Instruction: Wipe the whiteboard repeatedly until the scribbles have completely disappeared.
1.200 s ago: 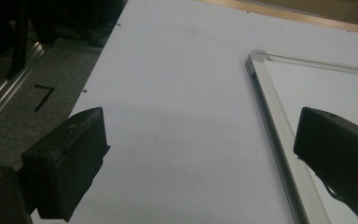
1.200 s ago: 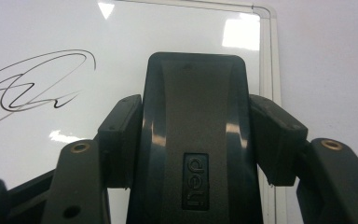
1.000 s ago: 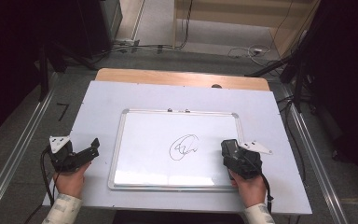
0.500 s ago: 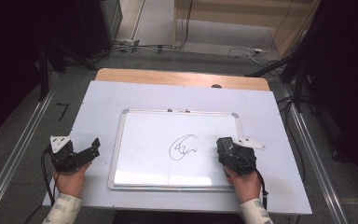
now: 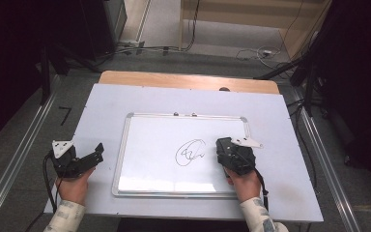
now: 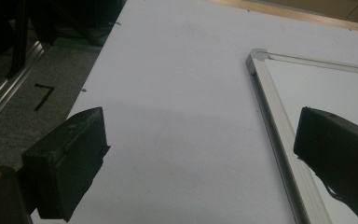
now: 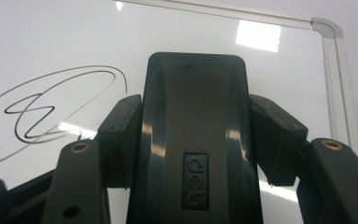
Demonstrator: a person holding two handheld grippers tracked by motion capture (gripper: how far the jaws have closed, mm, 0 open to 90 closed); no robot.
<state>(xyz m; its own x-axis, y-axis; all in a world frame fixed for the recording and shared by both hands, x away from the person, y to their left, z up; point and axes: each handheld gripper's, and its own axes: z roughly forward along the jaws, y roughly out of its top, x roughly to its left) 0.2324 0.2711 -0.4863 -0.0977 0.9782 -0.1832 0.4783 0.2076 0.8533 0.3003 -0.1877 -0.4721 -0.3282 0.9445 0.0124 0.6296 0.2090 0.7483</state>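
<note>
White sheeting covers the table (image 5: 125, 101) in the high view, with a strip of bare wood along its far edge; grey floor, cables and dark stands lie beyond. A whiteboard (image 5: 159, 145) lies flat mid-table, a black scribble (image 5: 190, 152) drawn near its centre. The left hand (image 5: 72, 186) holds the left gripper (image 5: 94, 153) just off the board's left edge, jaws pointing toward the board. The right hand (image 5: 244, 182) reaches over the board's near right part, its right gripper (image 5: 229, 153) low over the board just right of the scribble.

Pale table (image 6: 177, 93) runs through the left gripper view, with floor at the left and the whiteboard's (image 6: 326, 88) metal frame corner at the right. The two black jaws stand wide apart, nothing between them.

Glossy whiteboard (image 7: 65, 42) backs the right gripper view, ceiling lights reflected in it, its frame corner at upper right. The right gripper (image 7: 193, 116) is clamped on a dark eraser (image 7: 193, 112), one jaw against each side. The eraser's raised label reads "deli". The scribble (image 7: 46, 100) lies just left of it.
</note>
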